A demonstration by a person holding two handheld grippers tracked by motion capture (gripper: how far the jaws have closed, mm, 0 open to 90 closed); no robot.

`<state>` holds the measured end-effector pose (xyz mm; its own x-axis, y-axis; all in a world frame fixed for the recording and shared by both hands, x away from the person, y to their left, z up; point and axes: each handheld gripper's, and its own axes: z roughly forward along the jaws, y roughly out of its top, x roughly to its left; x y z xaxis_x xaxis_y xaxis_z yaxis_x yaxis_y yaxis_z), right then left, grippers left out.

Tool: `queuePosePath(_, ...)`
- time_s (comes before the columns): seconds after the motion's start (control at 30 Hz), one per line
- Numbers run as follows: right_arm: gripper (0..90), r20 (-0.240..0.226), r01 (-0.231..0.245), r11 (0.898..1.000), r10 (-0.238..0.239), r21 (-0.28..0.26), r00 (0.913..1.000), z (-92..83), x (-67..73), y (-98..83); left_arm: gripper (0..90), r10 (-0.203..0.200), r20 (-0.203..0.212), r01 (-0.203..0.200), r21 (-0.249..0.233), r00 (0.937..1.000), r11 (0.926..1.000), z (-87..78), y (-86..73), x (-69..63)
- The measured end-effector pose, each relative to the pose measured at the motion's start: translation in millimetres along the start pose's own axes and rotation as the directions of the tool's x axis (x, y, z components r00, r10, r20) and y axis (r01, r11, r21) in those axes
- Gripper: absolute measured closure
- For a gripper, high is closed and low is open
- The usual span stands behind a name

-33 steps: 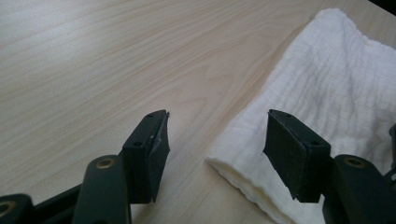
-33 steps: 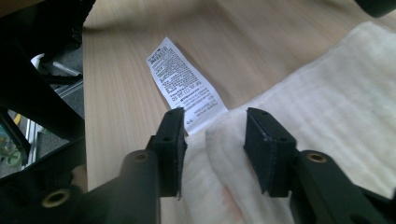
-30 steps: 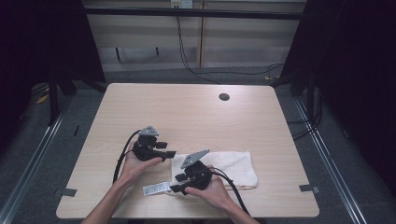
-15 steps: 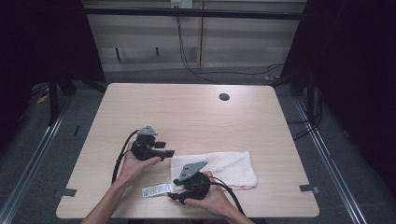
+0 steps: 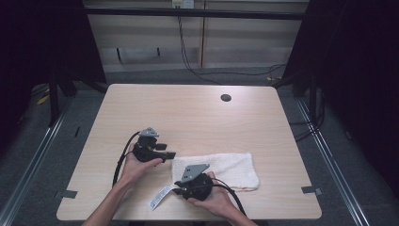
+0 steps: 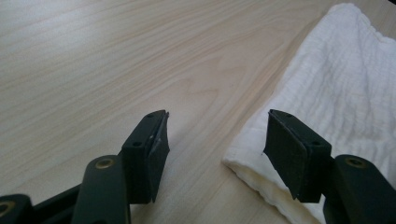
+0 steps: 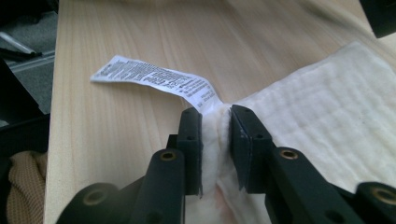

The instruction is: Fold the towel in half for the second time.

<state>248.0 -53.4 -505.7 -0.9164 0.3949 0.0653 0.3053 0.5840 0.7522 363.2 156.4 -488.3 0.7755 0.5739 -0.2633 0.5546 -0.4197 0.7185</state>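
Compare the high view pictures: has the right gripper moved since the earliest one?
Yes. The right gripper has drawn back toward the table's near edge, away from the round hole; its jaws have just been closing on the towel.

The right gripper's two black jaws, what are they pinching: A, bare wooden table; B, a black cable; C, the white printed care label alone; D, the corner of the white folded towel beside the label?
D: the right gripper has just closed its jaws on the white folded towel's bunched corner, where the white printed care label starts.

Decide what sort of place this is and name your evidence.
Probably a lab recording station: a bare wooden table ringed by black curtains, cables trailing along the floor behind, only a white towel laid out.
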Motion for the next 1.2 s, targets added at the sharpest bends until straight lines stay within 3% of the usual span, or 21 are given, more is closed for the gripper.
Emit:
queuePosePath(0.17,80.1,-0.006,-0.055,0.998,0.055,-0.004,0.9984,-0.2,-3.3,-0.3,43.1,0.006,0.019,-0.006,0.021,0.9998,0.9998,2.2,-2.6,0.4)
queuePosePath(0.3,81.3,-0.015,-0.073,0.997,0.073,-0.004,0.9972,-0.3,-5.8,-0.5,48.8,0.012,0.046,-0.013,0.037,0.9989,0.9992,5.2,-3.9,0.3)
queuePosePath(0.5,81.4,-0.014,-0.082,0.997,0.082,-0.002,0.9965,-0.4,-6.2,-0.3,54.7,0.033,0.078,-0.037,0.062,0.9964,0.9974,9.8,-4.5,-3.8)
queuePosePath(0.63,81.4,-0.018,-0.083,0.997,0.083,-0.001,0.9964,-0.5,-6.7,-0.4,59.0,0.047,0.049,-0.05,0.06,0.9977,0.9969,11.9,-4.5,-6.0)
queuePosePath(0.97,81.7,-0.029,-0.109,0.994,0.109,0.001,0.9937,-0.5,-8.0,-0.4,64.8,0.07,0.086,-0.077,0.084,0.9939,0.9935,17.1,-5.1,-9.0)
queuePosePath(1.1,81.9,-0.035,-0.117,0.993,0.117,0.0,0.9926,-0.1,-9.9,-0.2,74.4,0.107,0.082,-0.115,0.096,0.9909,0.9887,17.4,-6.0,-14.1)
queuePosePath(1.2,81.9,-0.04,-0.124,0.992,0.124,0.0,0.9915,-0.2,-10.6,-0.4,83.8,0.1,0.097,-0.11,0.101,0.9903,0.9888,18.8,-5.9,-14.5)
